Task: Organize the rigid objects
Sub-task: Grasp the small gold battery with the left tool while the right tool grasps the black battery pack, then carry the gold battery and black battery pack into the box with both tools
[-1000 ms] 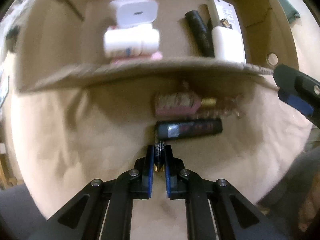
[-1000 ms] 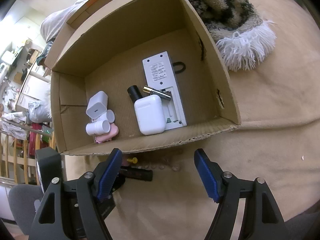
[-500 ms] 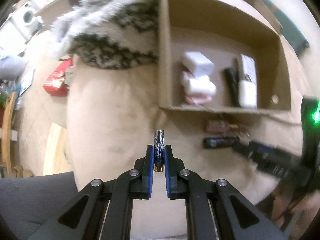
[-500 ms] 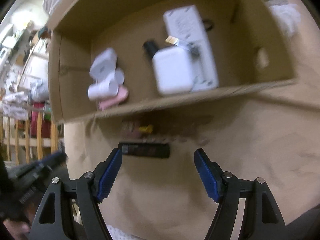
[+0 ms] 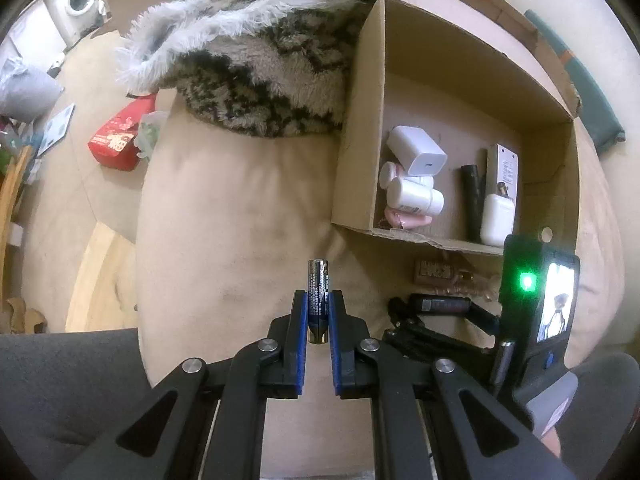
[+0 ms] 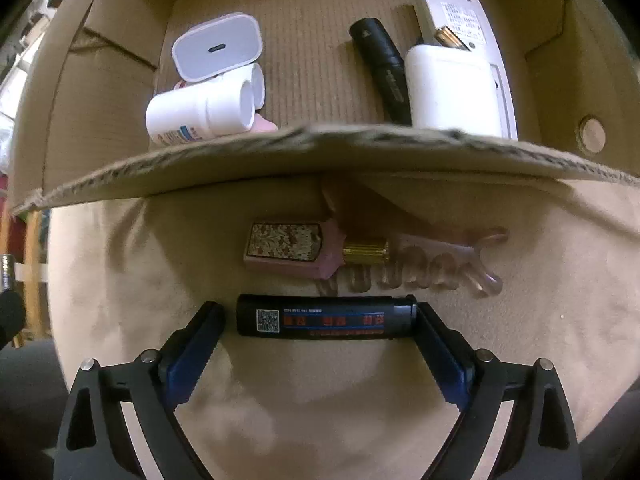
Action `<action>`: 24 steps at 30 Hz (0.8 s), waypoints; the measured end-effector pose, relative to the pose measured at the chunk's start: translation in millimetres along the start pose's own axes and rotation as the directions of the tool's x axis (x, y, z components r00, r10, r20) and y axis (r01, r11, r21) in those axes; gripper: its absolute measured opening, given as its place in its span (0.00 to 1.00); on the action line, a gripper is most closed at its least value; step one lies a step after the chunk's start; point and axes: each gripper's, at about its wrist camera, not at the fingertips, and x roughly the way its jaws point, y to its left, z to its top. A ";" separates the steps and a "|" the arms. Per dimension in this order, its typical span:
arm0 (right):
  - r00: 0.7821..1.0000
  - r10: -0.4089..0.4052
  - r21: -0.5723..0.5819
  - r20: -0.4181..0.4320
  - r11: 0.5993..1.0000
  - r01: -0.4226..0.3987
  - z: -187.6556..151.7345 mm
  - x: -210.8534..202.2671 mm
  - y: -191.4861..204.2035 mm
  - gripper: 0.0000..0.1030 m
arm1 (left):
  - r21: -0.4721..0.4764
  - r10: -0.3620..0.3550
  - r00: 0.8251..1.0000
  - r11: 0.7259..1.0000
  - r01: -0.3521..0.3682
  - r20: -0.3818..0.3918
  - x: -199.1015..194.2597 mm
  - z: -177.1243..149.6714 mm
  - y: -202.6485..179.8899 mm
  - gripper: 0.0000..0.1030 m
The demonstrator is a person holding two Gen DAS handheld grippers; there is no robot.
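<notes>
My left gripper (image 5: 318,304) is shut on a dark blue battery (image 5: 317,296), held upright above the beige cushion, left of the cardboard box (image 5: 360,128). My right gripper (image 6: 316,324) is open, its fingers on either side of a black lighter (image 6: 326,317) lying on the cushion in front of the box wall (image 6: 320,152). The lighter also shows in the left wrist view (image 5: 440,304). A pink perfume bottle (image 6: 296,247) and a clear hair clip (image 6: 432,264) lie just behind the lighter.
The box holds a white charger (image 6: 218,46), white bottles (image 6: 204,114), a black tube (image 6: 382,66), a white earbud case (image 6: 452,92) and a remote (image 6: 456,12). A furry blanket (image 5: 256,52) lies left of the box. A red packet (image 5: 120,140) lies on the floor.
My left gripper has lifted the battery and drawn back to the left, away from the box. My right gripper has come down low around the black lighter.
</notes>
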 end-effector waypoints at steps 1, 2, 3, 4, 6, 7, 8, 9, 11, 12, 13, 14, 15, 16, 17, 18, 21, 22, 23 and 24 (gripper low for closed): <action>1.000 -0.006 -0.007 0.006 1.000 0.006 -1.7 -0.4 1.3 0.96 | 0.000 0.003 1.000 1.000 -0.003 0.002 -0.1 0.3 -0.6 0.09; 1.000 -0.013 -0.015 0.014 1.000 0.014 -3.5 -1.7 1.8 0.92 | 0.000 0.006 1.000 1.000 -0.006 0.004 -0.3 0.7 -1.3 0.09; 1.000 -0.018 -0.022 0.020 1.000 0.018 -6.5 -2.4 5.1 0.89 | 0.000 0.006 1.000 1.000 -0.006 0.006 -0.3 0.7 -1.4 0.09; 0.999 -0.019 -0.028 0.026 0.999 0.020 -10.1 -6.2 6.3 0.83 | 0.000 0.007 1.000 1.000 -0.007 0.010 -1.2 0.9 -1.8 0.09; 1.000 -0.006 -0.048 0.020 0.999 0.007 -14.1 -8.9 6.2 0.83 | 0.002 0.008 1.000 1.000 -0.008 0.015 -2.2 0.8 -1.7 0.09; 1.000 0.000 -0.060 0.016 0.998 0.001 -15.7 -9.2 6.9 0.83 | 0.002 0.008 1.000 1.000 -0.008 0.017 -2.6 0.7 -1.7 0.09; 1.000 0.008 -0.070 0.015 0.998 -0.007 -18.2 -11.8 6.6 0.83 | 0.001 0.008 1.000 1.000 -0.008 0.017 -2.5 0.7 -1.6 0.09; 1.000 0.017 -0.076 0.013 0.997 -0.016 -21.0 -14.6 5.5 0.83 | 0.001 0.009 1.000 1.000 -0.009 0.016 -2.5 0.8 -1.5 0.09; 0.999 0.039 -0.085 0.008 0.996 -0.038 -27.0 -21.1 2.1 0.83 | -0.002 0.011 1.000 1.000 -0.011 0.015 -2.1 0.6 -1.3 0.09; 0.999 0.048 -0.088 0.008 0.995 -0.047 -30.1 -24.7 -1.5 0.83 | -0.004 0.010 1.000 1.000 -0.010 0.013 -1.9 0.4 -1.1 0.09; 0.998 0.060 -0.089 0.010 0.994 -0.059 -33.6 -28.7 -6.6 0.83 | -0.004 0.011 1.000 1.000 -0.011 0.012 -1.9 0.2 -1.1 0.09; 0.997 0.072 -0.089 0.011 0.994 -0.070 -36.7 -33.2 -9.9 0.83 | -0.004 0.013 1.000 1.000 -0.013 0.013 -1.9 0.2 -1.2 0.09; 0.997 0.081 -0.087 0.013 0.993 -0.080 -39.4 -38.2 -13.4 0.83 | -0.003 0.015 1.000 1.000 -0.015 0.013 -1.5 0.2 -1.3 0.09; 0.996 0.092 -0.083 0.016 0.992 -0.091 -42.1 -43.3 -17.5 0.83 | -0.003 0.017 1.000 1.000 -0.017 0.013 -1.2 0.1 -1.7 0.09; 0.995 0.102 -0.082 0.019 0.992 -0.100 -42.1 -47.0 -20.0 0.83 | -0.002 0.021 1.000 1.000 -0.021 0.014 -0.7 0.0 -2.1 0.09; 0.994 0.110 -0.081 0.024 0.991 -0.107 -43.8 -51.9 -23.6 0.83 | -0.001 0.025 1.000 1.000 -0.025 0.015 -0.2 -0.1 -2.4 0.09; 0.991 0.129 -0.085 0.046 0.989 -0.125 -47.7 -68.5 -36.1 0.83 | 0.009 0.042 0.999 0.999 -0.043 0.024 0.5 -0.7 -3.3 0.09; 0.989 0.137 -0.086 0.056 0.987 -0.132 -46.5 -72.7 -42.7 0.83 | 0.011 0.047 0.999 0.999 -0.048 0.027 0.6 -0.9 -3.6 0.09; 0.986 0.150 -0.087 0.070 0.986 -0.144 -47.0 -78.3 -46.8 0.83 | 0.015 0.053 0.998 0.998 -0.054 0.030 0.6 -1.1 -3.8 0.09; 0.982 0.165 -0.090 0.088 0.984 -0.157 -45.6 -85.3 -53.4 0.83 | 0.015 0.056 0.998 0.998 -0.057 0.033 0.6 -1.1 -3.5 0.09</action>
